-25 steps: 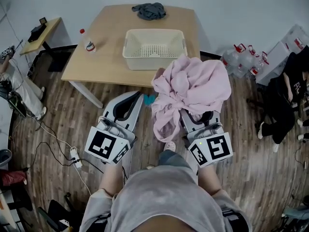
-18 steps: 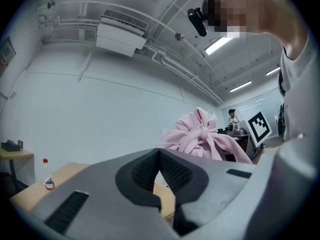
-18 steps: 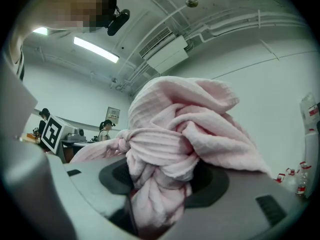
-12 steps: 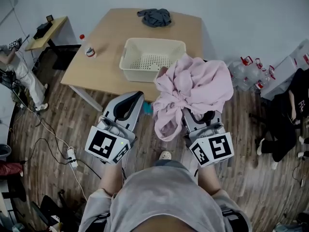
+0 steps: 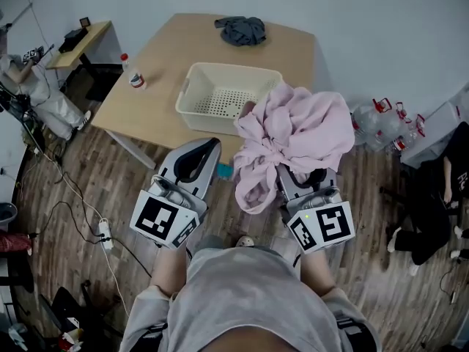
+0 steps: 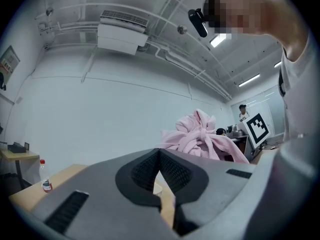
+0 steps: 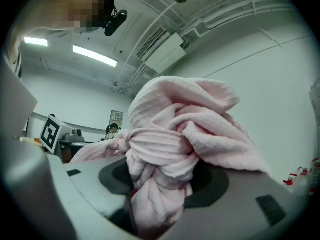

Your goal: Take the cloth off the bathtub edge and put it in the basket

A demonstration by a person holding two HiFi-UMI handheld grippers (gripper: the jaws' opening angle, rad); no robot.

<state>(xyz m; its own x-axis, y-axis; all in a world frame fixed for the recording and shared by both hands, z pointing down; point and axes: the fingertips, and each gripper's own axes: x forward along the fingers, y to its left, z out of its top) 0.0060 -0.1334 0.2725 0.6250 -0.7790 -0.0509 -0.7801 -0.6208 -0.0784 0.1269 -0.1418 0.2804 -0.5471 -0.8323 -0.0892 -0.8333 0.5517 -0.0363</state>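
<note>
A bunched pink cloth (image 5: 294,134) is held up in front of me, with my right gripper (image 5: 297,174) shut on its lower folds. In the right gripper view the cloth (image 7: 176,139) fills the gap between the jaws of that gripper (image 7: 159,196) and hides the fingertips. The cream basket (image 5: 192,91) stands empty on the wooden table (image 5: 146,101), just ahead of the cloth. My left gripper (image 5: 198,151) is held left of the cloth, apart from it, jaws shut (image 6: 160,171) on nothing. From the left gripper view the cloth (image 6: 200,138) shows to the right.
On the table lie a grey cloth (image 5: 243,30) at the far edge and a small bottle (image 5: 136,79) at the left. Water bottles (image 5: 381,123) stand on the floor at right. A side table (image 5: 73,42), cables (image 5: 80,204) and seated people flank the wooden floor.
The table and basket have come nearer and lower in the head view. Both grippers keep their pose, and the pink cloth stays clamped in the right one.
</note>
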